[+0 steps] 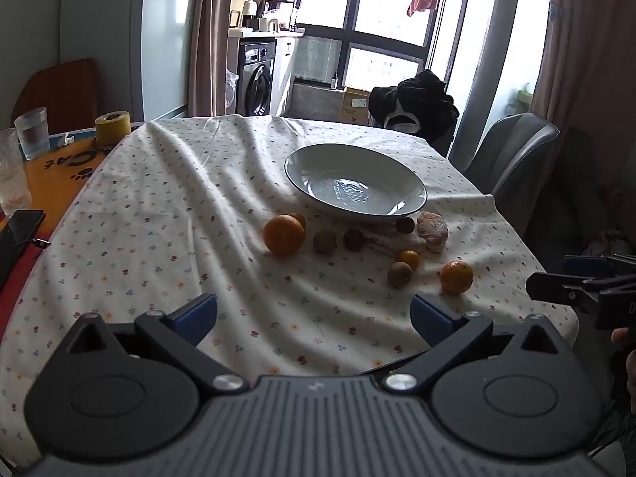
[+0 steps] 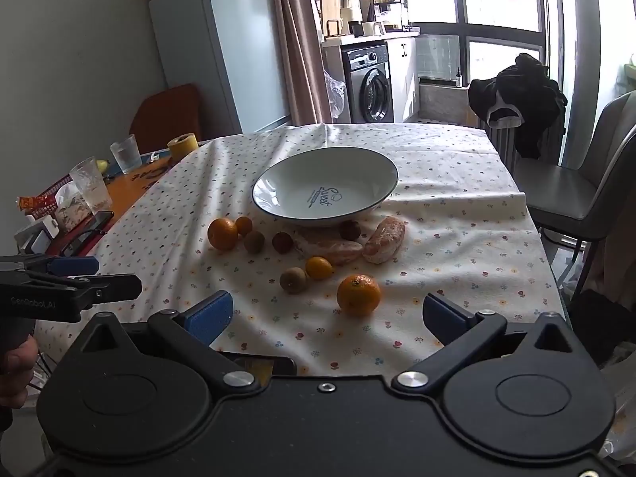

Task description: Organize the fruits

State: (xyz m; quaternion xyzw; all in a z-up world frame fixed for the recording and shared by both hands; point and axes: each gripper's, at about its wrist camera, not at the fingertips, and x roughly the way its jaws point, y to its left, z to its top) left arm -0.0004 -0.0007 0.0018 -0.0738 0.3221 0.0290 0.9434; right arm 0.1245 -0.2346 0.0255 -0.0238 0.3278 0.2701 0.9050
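Both hand-held grippers, left point(image 1: 314, 312) and right point(image 2: 328, 312), stand wide, empty. Centre right jaws around the nearest round orange point(image 2: 358, 294); lift into the white ceramic bowl point(image 2: 274, 175).

Daylight floods through big dark-framed windows point(image 1: 381, 20) at 12 o'clock | washer point(image 2: 371, 85) beneath a cluttered counter at 11 | pink curtains point(image 1: 206, 35) hang beside it | pale fridge point(image 2: 214, 43) at 10 | grey chair point(image 2: 588, 183) at 3 | black garment point(image 1: 417, 105) draped at 1
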